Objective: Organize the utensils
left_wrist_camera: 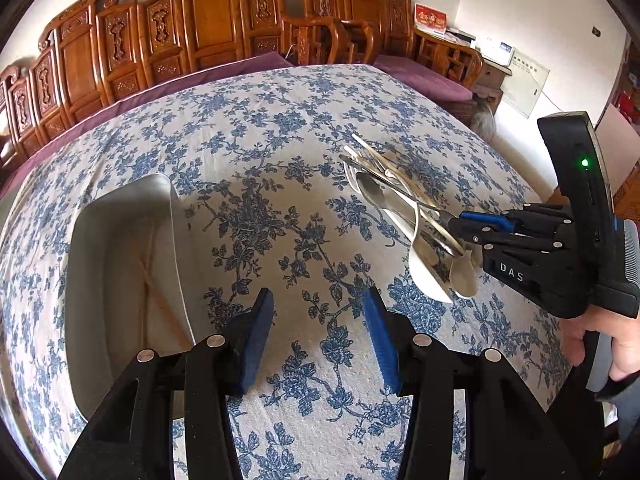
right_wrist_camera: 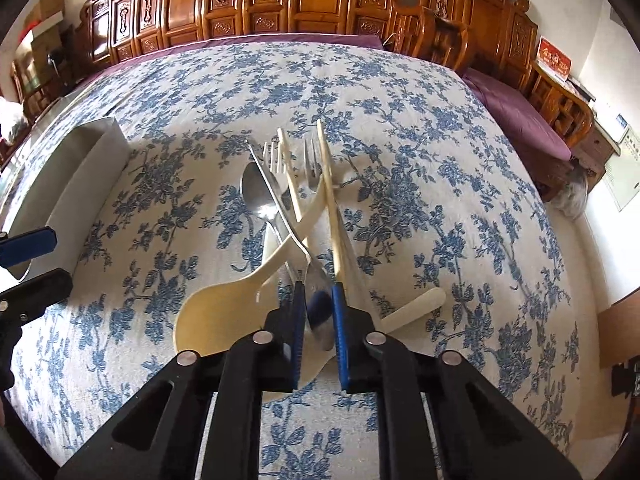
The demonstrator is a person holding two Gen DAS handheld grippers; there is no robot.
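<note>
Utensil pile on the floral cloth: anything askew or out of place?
Yes. The metal spoons, forks, cream plastic spoons and chopsticks lie crisscrossed in one tangled heap, unsorted. The white rectangular tray holds only two crossed wooden chopsticks. Nothing looks spilled or damaged.

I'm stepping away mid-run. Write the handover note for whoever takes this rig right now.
Left gripper: open, empty, hovering over the floral tablecloth beside the white tray.
Right gripper: closed down in the near end of the utensil pile, a metal spoon between its pads; it looks gripped but not lifted.
Things: the pile holds metal spoons and forks, cream plastic spoons and chopsticks, all crossed over each other.
Done: chopsticks already lie in the tray.
Left: lift this spoon clear, move it to the tray, then sort the rest.
</note>
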